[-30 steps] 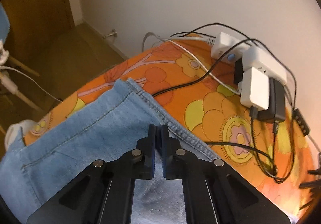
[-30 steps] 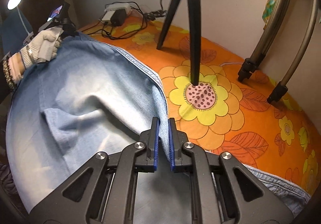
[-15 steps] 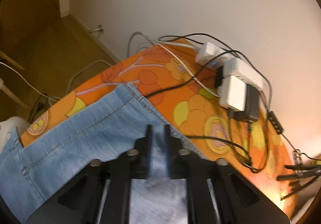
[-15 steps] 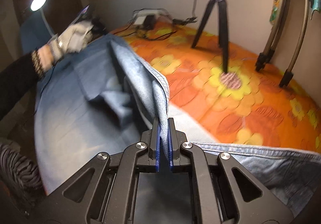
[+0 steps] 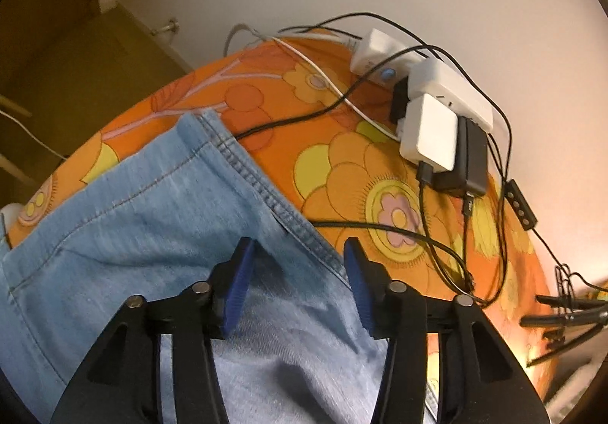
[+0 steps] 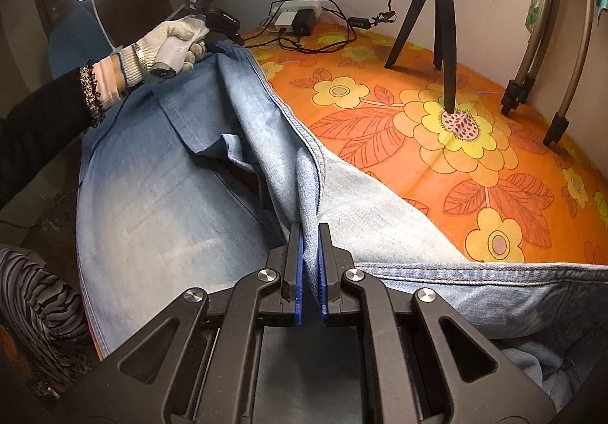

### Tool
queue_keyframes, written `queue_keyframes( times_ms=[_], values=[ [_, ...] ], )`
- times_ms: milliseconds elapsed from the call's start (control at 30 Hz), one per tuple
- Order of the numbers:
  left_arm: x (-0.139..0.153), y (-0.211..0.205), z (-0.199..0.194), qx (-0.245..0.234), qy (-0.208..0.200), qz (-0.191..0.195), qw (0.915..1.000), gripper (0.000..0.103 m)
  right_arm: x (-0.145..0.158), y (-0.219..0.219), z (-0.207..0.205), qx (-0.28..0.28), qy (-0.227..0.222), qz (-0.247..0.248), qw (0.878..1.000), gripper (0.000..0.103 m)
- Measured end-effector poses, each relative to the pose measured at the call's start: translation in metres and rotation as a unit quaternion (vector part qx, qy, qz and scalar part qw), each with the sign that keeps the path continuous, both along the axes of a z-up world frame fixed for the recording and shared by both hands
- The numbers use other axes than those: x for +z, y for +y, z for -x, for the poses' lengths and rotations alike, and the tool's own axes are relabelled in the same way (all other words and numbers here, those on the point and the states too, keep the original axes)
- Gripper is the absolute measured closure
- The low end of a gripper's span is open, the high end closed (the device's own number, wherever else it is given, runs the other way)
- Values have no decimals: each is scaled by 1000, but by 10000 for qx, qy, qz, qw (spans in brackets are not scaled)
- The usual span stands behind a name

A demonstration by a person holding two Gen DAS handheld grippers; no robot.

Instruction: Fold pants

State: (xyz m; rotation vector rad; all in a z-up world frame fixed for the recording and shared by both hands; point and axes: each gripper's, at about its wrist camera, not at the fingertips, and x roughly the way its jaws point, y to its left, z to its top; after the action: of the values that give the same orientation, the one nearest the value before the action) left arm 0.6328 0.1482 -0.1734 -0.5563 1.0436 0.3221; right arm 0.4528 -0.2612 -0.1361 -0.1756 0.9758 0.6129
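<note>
- light blue jeans (image 6: 163, 203) lie spread on a bed with an orange floral bedspread (image 6: 437, 165); no container in view.
- right gripper (image 6: 308, 268) is clenched on a raised fold of denim by the seam.
- left gripper (image 5: 294, 272) stands released, blue pads apart over the hem end of a leg; pads appear clear of the cloth.
- gloved left hand (image 6: 173, 43) holds that tool at the far end.
- power strip with chargers (image 5: 437, 112) and tripod (image 6: 437, 17) rest on the spread.
- waistband runs out of frame at the lower right; lower leg is hidden beneath both tools.
</note>
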Motion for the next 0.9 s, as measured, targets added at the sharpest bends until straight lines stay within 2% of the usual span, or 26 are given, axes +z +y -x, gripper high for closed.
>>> queue_keyframes(
  times_ms=[33, 67, 200, 233, 400, 500, 700, 900],
  values=[
    [-2, 0, 0, 17, -3, -60, 10000, 93, 1, 0, 0, -9, -10, 3, 10000, 96],
    [-4, 0, 1, 21, -20, -13, 10000, 103, 2, 0, 0, -25, -21, 3, 10000, 96],
    [-5, 4, 12, 112, -303, 82, 9994, 102, 6, -1, -1, -69, -110, 42, 9999, 96],
    [-3, 4, 15, 329, -223, 125, 9991, 102, 7, -1, -1, -68, -140, 62, 9999, 96],
    [13, 9, 28, 286, -445, 182, 9984, 102, 29, -2, 2, -99, -368, 16, 9993, 96],
    [20, 6, 32, 173, -487, 146, 9986, 102, 37, 9, 20, 150, -386, -10, 9991, 96],
    [26, 4, 48, 127, -597, 36, 9981, 102, 25, 34, 61, 714, -299, 271, 9966, 96],
    [46, 23, 90, 279, -927, 26, 9953, 103, 25, 34, 73, 765, -366, 421, 9955, 96]
  ],
)
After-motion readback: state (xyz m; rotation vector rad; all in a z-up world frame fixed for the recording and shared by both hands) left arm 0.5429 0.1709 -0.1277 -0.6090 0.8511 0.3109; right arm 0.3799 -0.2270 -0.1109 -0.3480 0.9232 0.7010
